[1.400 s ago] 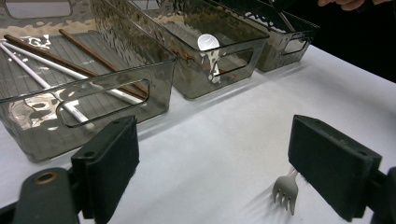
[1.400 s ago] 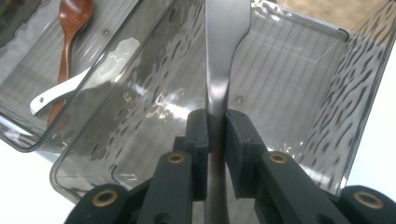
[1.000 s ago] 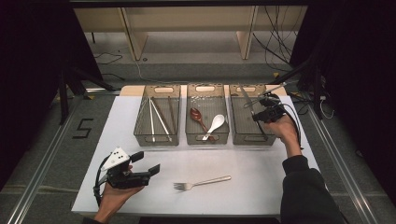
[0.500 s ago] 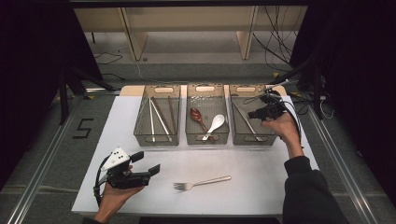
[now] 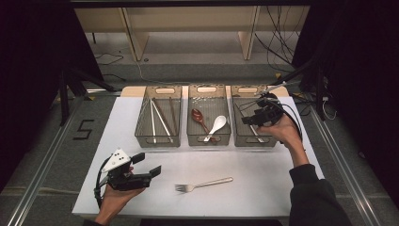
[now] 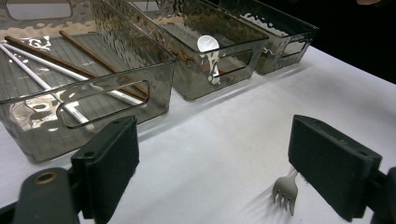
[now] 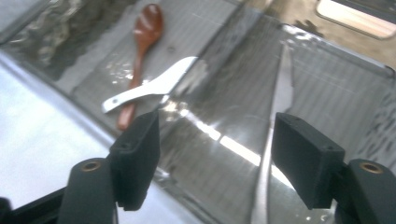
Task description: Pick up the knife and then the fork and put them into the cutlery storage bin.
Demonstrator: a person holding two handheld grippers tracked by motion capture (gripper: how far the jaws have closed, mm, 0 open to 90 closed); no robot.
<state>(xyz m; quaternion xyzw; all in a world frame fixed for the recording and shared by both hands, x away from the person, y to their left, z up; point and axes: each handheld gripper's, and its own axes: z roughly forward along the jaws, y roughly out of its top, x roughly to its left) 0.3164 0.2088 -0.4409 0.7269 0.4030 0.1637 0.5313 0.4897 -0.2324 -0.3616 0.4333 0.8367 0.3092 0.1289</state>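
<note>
A silver fork (image 5: 202,184) lies on the white table (image 5: 282,188) near the front, its tines (image 6: 285,189) showing by my left gripper's right-hand jaw. My left gripper (image 5: 149,164) hovers at the front left, open and empty (image 6: 215,163). My right gripper (image 5: 249,117) hangs over the right-hand clear bin (image 5: 244,141). Its jaws have just been opening and stand wide (image 7: 217,154) with nothing between them. A long metal utensil (image 7: 275,140) lies on that bin's floor below them.
Three clear bins stand in a row at the back. The left bin (image 5: 141,136) holds chopsticks (image 6: 70,70). In the middle bin (image 5: 209,140) are a brown spoon (image 7: 144,37) and a white spoon (image 7: 149,88). Dark floor surrounds the table.
My right gripper's jaws went from nearly shut to wide open, and the hand lifted a little above the right bin. The left gripper and the fork stayed put.
</note>
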